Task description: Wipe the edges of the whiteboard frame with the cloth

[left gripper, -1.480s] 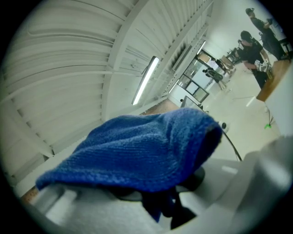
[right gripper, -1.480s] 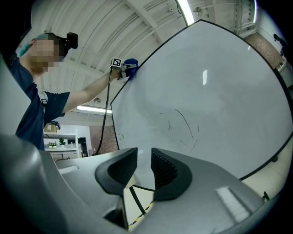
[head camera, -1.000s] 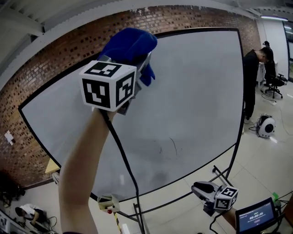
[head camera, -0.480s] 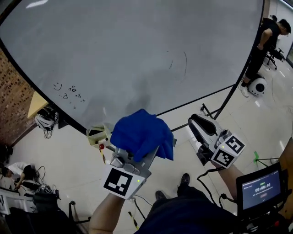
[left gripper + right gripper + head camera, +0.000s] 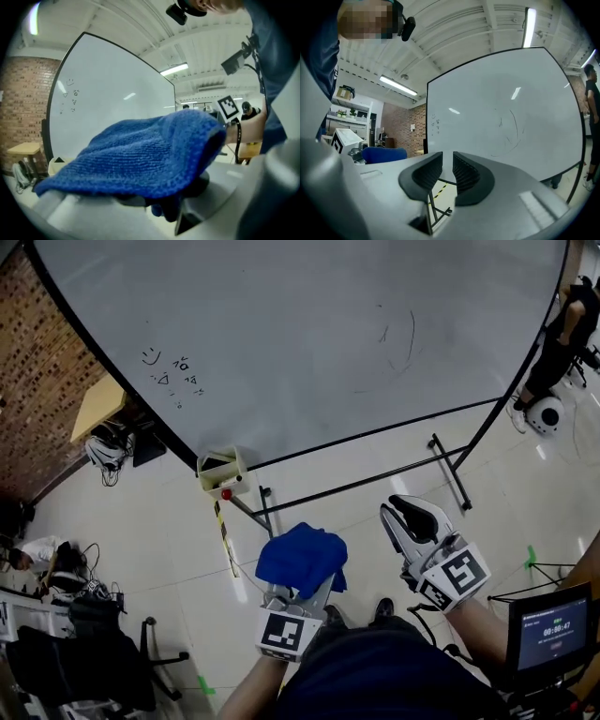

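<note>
This was an open lab or workshop hall, not a home. A large whiteboard [image 5: 309, 343] on a wheeled stand stood on a pale, glossy floor [image 5: 169, 540]. Behind the whiteboard ran a bare brick wall [image 5: 47, 362], and above it a white ribbed ceiling [image 5: 454, 23] with tube lights [image 5: 398, 86]. Left of the whiteboard sat a wooden table [image 5: 97, 407] with tangled cables [image 5: 105, 454] below, and further out shelves [image 5: 344, 110] of equipment. At the whiteboard's right end a person [image 5: 565, 338] stood by a white round device [image 5: 546, 414].
</note>
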Demonstrator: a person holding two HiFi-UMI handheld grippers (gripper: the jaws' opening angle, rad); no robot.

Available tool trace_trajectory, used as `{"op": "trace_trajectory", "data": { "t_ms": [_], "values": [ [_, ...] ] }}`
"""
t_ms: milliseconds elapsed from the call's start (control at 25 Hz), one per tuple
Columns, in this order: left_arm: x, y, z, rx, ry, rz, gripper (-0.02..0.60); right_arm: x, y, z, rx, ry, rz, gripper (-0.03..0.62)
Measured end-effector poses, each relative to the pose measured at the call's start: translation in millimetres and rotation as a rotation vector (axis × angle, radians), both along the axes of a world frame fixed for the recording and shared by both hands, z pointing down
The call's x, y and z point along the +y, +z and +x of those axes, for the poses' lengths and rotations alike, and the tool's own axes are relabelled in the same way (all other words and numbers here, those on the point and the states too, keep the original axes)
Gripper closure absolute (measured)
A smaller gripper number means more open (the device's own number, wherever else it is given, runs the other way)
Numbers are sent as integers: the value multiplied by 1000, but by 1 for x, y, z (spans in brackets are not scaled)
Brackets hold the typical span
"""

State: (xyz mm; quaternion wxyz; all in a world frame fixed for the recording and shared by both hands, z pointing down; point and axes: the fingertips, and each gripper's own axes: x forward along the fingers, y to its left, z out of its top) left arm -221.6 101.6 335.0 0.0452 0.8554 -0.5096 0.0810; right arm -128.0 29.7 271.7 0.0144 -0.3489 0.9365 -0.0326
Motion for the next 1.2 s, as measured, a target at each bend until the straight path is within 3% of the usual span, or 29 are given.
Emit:
{"op": "trace_trajectory", "data": {
  "t_ms": [400, 760, 1200],
  "values": [
    [16, -13, 48, 14, -7, 8, 436, 16, -4, 31, -15, 41, 68, 523],
    [17, -13, 59, 24, -17, -11, 436, 29, 2, 36, 14, 17, 102, 523],
    [13, -15, 48, 34, -30, 6, 436, 28, -2, 36, 43, 33, 150, 525]
  ]
}}
